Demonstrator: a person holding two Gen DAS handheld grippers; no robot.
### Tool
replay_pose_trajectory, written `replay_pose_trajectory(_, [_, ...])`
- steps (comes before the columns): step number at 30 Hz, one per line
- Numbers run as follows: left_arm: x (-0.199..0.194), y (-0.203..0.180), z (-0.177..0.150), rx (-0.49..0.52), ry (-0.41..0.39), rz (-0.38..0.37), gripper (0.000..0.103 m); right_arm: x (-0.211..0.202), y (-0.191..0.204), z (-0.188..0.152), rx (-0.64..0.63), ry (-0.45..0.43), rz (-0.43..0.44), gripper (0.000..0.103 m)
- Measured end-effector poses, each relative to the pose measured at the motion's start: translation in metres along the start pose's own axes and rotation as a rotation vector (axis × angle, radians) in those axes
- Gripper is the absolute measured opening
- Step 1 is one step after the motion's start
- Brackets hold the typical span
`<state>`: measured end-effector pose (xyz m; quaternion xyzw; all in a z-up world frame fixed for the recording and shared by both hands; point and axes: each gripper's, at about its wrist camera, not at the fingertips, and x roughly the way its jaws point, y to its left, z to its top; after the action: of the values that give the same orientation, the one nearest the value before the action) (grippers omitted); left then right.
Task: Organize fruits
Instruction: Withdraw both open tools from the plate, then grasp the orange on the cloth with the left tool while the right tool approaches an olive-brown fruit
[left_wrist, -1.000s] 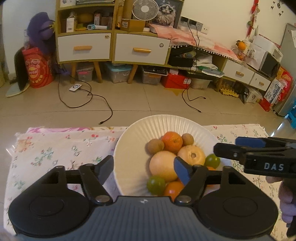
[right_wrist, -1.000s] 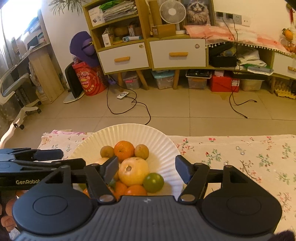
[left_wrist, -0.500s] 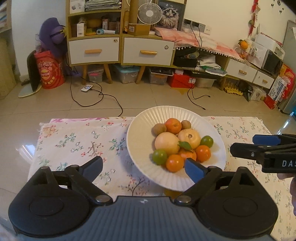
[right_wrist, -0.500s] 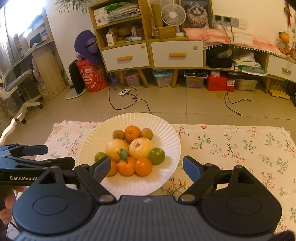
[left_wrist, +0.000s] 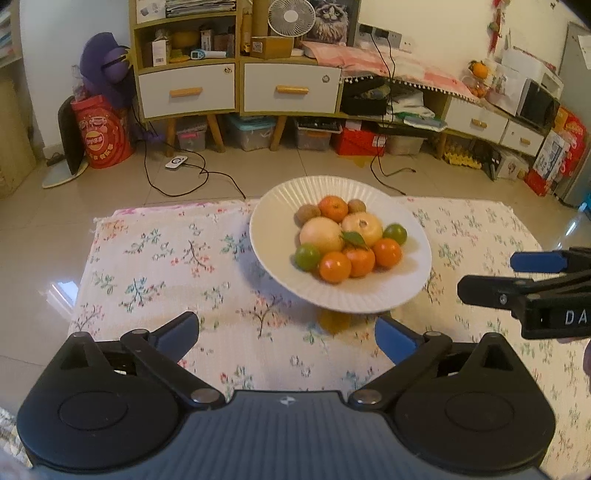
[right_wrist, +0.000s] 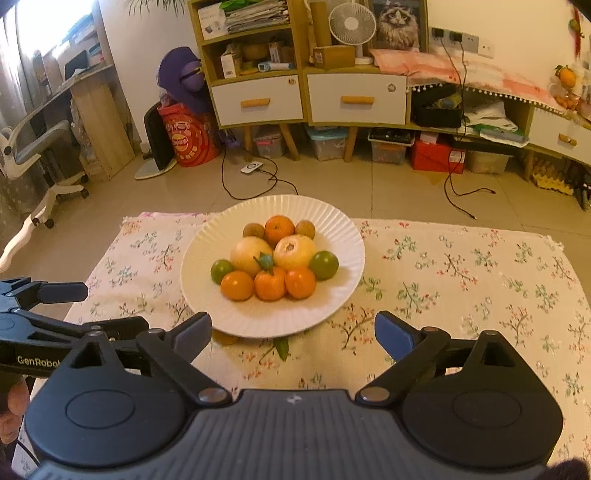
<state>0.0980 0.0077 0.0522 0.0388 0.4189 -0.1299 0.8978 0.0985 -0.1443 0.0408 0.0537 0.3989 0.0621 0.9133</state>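
A white ribbed plate (left_wrist: 277, 236) (right_wrist: 199, 280) stands raised on the floral cloth (left_wrist: 166, 266) (right_wrist: 461, 280). It holds a pile of fruit: oranges (left_wrist: 334, 266) (right_wrist: 237, 285), green fruits (left_wrist: 307, 256) (right_wrist: 324, 264), two big yellow fruits (left_wrist: 321, 234) (right_wrist: 295, 252) and small brown ones (right_wrist: 253, 230). My left gripper (left_wrist: 286, 332) (right_wrist: 110, 308) hangs short of the plate's near left rim, its jaws opening with nothing between them. My right gripper (right_wrist: 293, 330) (left_wrist: 487, 276) hovers at the near right, jaws also opening and empty.
A yellow base (left_wrist: 334, 321) and a green leaf (right_wrist: 281, 347) lie under the plate. Beyond the table's far edge are tiled floor, loose cables (left_wrist: 184, 181), drawer cabinets (right_wrist: 310, 98) and an office chair (right_wrist: 33, 147) at the left.
Both grippers have pulled back from the plate and their jaws have spread wider. The whole plate of fruit now shows ahead of the fingers.
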Motion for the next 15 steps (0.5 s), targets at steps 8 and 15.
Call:
replay_pose_trajectory(8, [-0.004, -0.009, -0.020, 0.017, 0.031, 0.008, 0.086, -0.005, 0.000, -0.012, 0.006, 0.023, -0.021, 0.096])
replay_pose_trajectory(15, [0.001, -0.014, -0.036, 0.015, 0.063, -0.007, 0.086, -0.001, -0.002, -0.025, 0.010, 0.068, -0.058, 0.097])
